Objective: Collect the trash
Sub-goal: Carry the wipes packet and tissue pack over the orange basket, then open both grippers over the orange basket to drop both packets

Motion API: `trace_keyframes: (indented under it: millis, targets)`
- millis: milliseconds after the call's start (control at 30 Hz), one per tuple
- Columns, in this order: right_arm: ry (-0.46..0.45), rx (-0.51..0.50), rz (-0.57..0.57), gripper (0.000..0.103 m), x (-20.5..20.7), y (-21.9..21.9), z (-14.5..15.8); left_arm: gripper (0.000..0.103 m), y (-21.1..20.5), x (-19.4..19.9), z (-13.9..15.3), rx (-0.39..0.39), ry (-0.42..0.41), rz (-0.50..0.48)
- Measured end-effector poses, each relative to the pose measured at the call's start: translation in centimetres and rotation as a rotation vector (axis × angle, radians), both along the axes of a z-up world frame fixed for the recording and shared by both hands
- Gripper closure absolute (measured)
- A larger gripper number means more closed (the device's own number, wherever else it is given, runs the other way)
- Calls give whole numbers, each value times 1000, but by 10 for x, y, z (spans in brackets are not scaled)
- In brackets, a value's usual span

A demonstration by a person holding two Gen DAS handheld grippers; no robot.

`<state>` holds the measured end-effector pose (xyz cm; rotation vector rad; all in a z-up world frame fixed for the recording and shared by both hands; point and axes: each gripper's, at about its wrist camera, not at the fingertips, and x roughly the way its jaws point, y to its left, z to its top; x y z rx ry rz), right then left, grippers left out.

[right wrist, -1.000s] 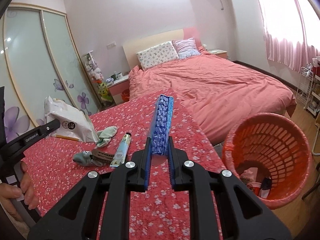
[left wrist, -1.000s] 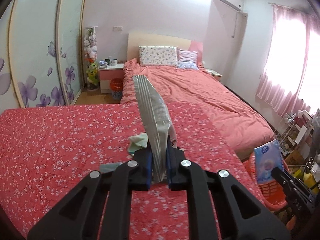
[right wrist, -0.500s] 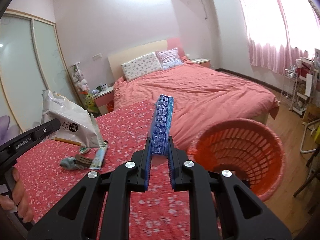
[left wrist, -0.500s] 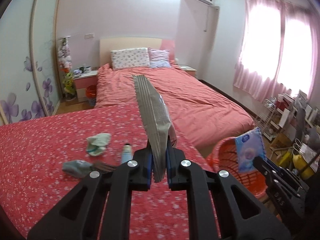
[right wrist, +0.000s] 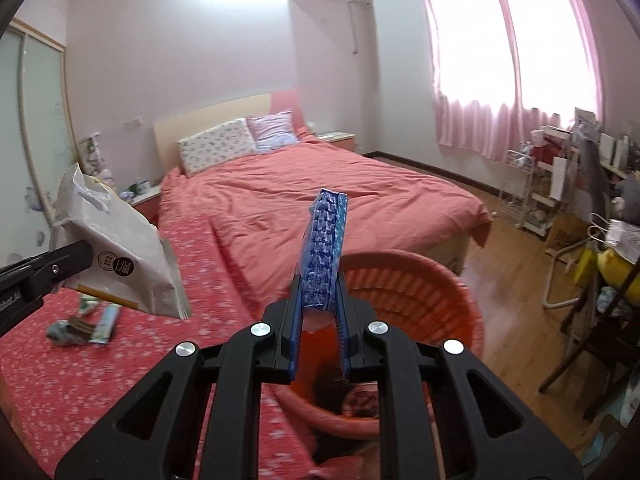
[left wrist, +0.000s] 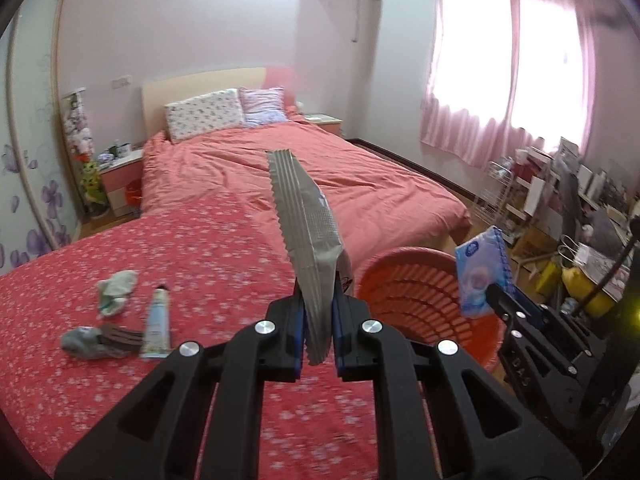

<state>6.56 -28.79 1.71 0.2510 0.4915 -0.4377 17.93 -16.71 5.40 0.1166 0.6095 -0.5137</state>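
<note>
My left gripper (left wrist: 317,334) is shut on a silver snack bag (left wrist: 306,236), held edge-on above the red flowered cover; the bag also shows in the right wrist view (right wrist: 116,252). My right gripper (right wrist: 318,334) is shut on a blue tissue pack (right wrist: 324,250), held over the orange basket (right wrist: 432,292). The pack (left wrist: 480,276) and basket (left wrist: 420,292) also show in the left wrist view. A tube (left wrist: 157,326), a dark wrapper (left wrist: 118,336) and two crumpled socks (left wrist: 117,290) lie on the cover.
A bed (left wrist: 320,184) with a pink quilt and pillows lies behind. The basket (right wrist: 360,400) holds some trash. Racks and clutter (right wrist: 560,200) stand at the right by the pink curtains. A nightstand (left wrist: 120,176) is at the left.
Both grippers have swung right toward the basket, each keeping its hold. The right gripper with the blue pack now sits over the basket's mouth.
</note>
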Motion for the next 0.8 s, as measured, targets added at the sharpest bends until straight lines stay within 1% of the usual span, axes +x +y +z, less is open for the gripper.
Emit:
trace_keyframes:
  millis: [167,333,567,700,767,800]
  targets:
    - [15,-16,-51,88,-1,-18,-8,91,-36,-7,-13,1,20,-74]
    - [22,3,-70,88,-3,-35,-17,91,-64,-7,-29,7,43,-126]
    - [8,96,-64,88,-5,-54,-25,91,-86,-2,-46,11,70,-176]
    - [1,132,-60,88,-3,-61,-30,91,-96,2,-55,15,80,-197]
    - [-1,153,-55,88,-1,-64,-31,90,-104,2,-61,21,89,-201]
    - [-2,162,-52,88,0,-65,-33,87,-106,5,-64,24,97,-202]
